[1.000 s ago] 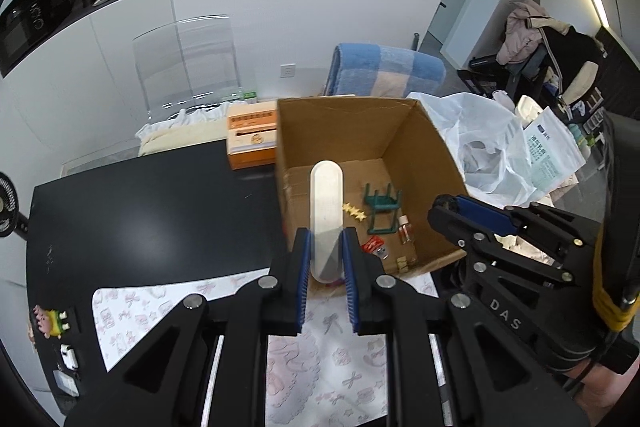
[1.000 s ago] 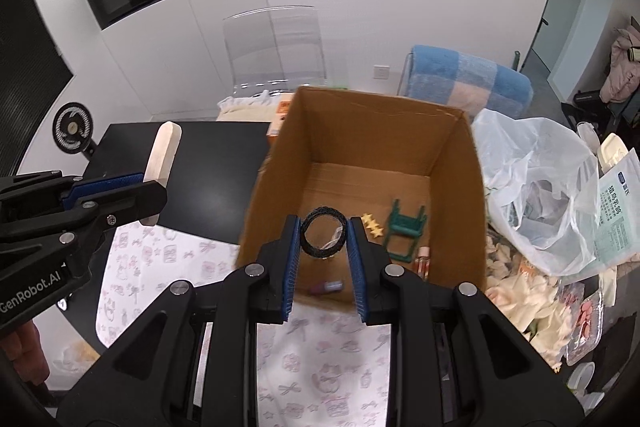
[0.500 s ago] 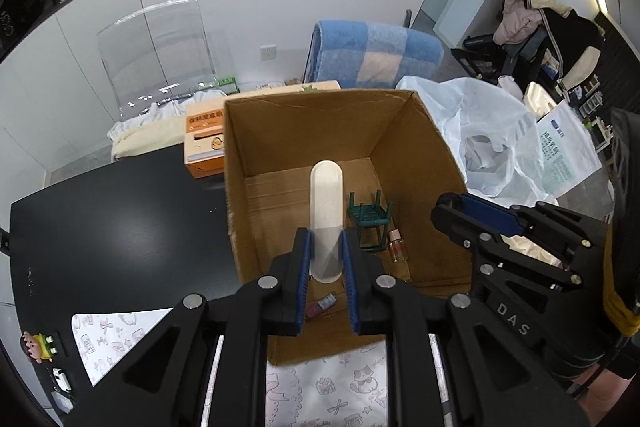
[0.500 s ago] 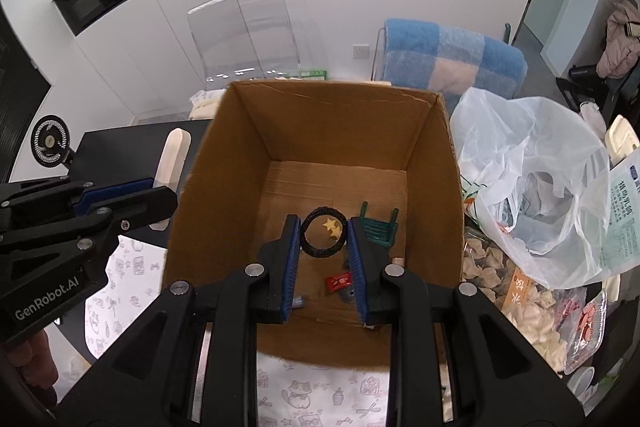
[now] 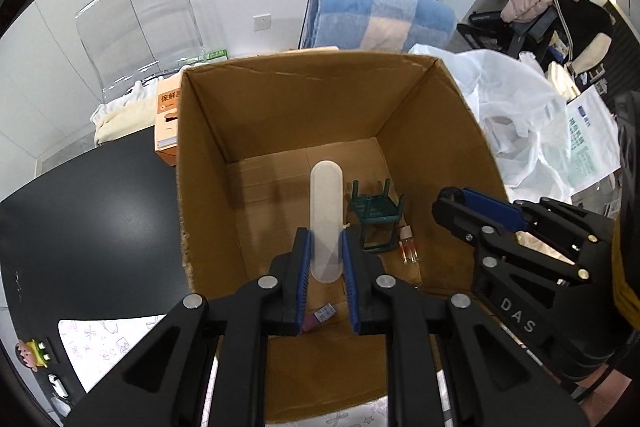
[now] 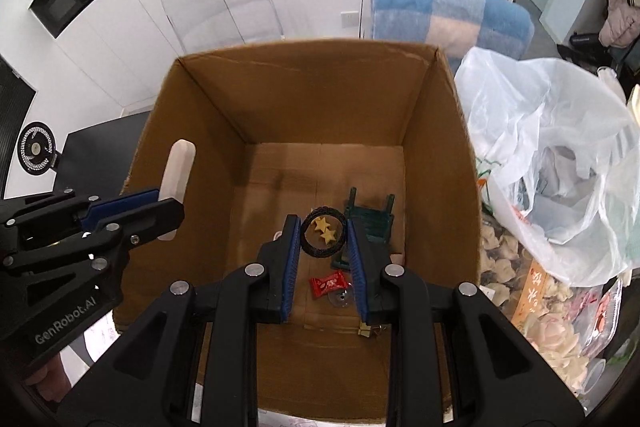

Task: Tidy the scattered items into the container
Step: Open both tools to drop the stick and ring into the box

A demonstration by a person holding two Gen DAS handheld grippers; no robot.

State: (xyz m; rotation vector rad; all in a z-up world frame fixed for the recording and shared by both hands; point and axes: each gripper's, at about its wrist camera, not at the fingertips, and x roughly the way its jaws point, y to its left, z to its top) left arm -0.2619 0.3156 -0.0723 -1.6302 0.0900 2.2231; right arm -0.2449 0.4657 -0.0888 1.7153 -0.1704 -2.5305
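Cardboard box (image 5: 440, 131) fills both views, and I'm at the drop step — my left gripper (image 5: 324, 251) clamps a white case (image 5: 327, 211) over it, my right gripper (image 6: 323, 239) pinches a black ring (image 6: 322, 237) above the stool (image 6: 370, 221) and stars (image 6: 325, 230). Next I'd open both and let them fall inside.

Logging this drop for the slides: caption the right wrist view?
Right gripper holds a black ring over the open cardboard box.
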